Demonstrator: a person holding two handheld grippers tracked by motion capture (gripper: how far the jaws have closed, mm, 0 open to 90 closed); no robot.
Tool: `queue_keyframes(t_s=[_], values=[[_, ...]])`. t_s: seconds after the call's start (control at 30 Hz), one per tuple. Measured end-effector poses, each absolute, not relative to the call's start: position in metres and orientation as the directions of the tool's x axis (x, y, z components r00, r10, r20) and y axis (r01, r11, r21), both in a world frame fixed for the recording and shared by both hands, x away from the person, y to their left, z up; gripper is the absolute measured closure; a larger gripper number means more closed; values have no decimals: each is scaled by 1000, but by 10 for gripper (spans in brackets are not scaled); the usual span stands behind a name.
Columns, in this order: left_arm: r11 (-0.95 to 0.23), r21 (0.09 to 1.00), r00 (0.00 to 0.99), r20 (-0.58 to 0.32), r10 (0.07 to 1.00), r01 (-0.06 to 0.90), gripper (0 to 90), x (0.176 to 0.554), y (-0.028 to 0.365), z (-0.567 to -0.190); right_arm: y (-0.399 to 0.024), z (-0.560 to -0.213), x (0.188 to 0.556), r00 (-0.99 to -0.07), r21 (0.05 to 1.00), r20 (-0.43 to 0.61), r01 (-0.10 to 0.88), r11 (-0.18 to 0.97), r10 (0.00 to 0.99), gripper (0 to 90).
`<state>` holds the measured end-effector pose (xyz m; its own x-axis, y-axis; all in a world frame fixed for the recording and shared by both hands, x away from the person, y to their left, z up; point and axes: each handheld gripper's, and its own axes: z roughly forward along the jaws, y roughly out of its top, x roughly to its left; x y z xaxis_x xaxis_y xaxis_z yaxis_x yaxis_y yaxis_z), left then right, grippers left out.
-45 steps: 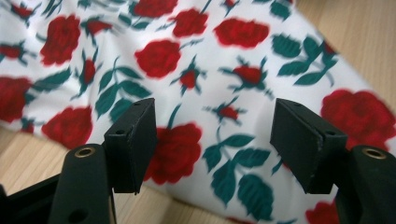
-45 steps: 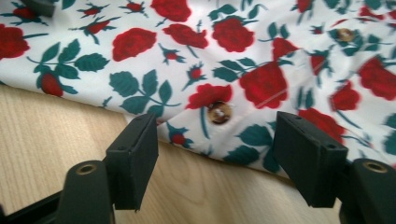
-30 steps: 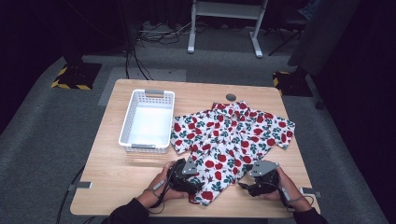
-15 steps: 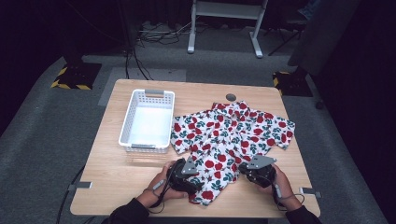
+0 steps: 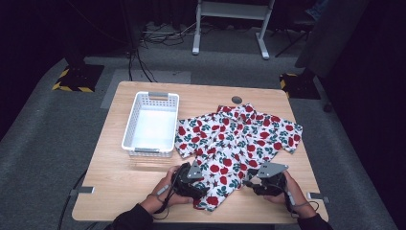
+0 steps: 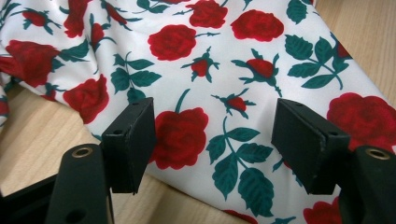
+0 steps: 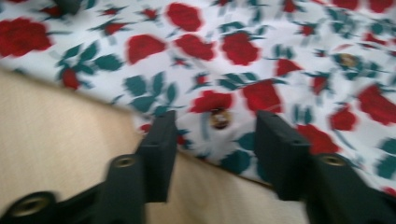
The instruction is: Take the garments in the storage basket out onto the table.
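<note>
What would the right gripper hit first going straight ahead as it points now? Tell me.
Most likely the rose-print shirt. The right gripper has its fingers open over the shirt's near hem, with a small button straight ahead between them. The picture is blurred, so how close it is stays unclear.

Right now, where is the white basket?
In the high view the white basket sits on the left part of the wooden table, just left of the rose-print shirt and beyond the left gripper.
</note>
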<state>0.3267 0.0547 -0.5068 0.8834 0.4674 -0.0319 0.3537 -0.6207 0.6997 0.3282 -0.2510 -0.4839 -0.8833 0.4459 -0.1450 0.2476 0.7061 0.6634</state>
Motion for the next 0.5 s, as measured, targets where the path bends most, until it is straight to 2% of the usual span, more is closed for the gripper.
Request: queue_keyframes(t_s=[0.1,0.27,0.33,0.43,0.47,0.5], values=[[-617,704,889,-46,456,353,287,324,51,-505,-246,-489,326,-899,632,-166,219,743,406,319],[-595,734,913,-81,401,327,273,313,42,-495,-242,-494,326,-907,620,-167,208,756,387,283],[-599,733,923,-103,371,322,257,308,34,-495,-241,-494,326,-903,621,-167,215,753,395,282],[-630,719,934,-75,350,294,257,299,22,-497,-242,-495,328,-894,623,-160,237,745,418,283],[-637,715,936,-70,345,288,259,298,20,-499,-242,-495,329,-891,625,-156,244,742,425,303],[-645,709,940,-76,332,285,271,299,18,-500,-242,-495,331,-887,629,-149,255,734,436,359]])
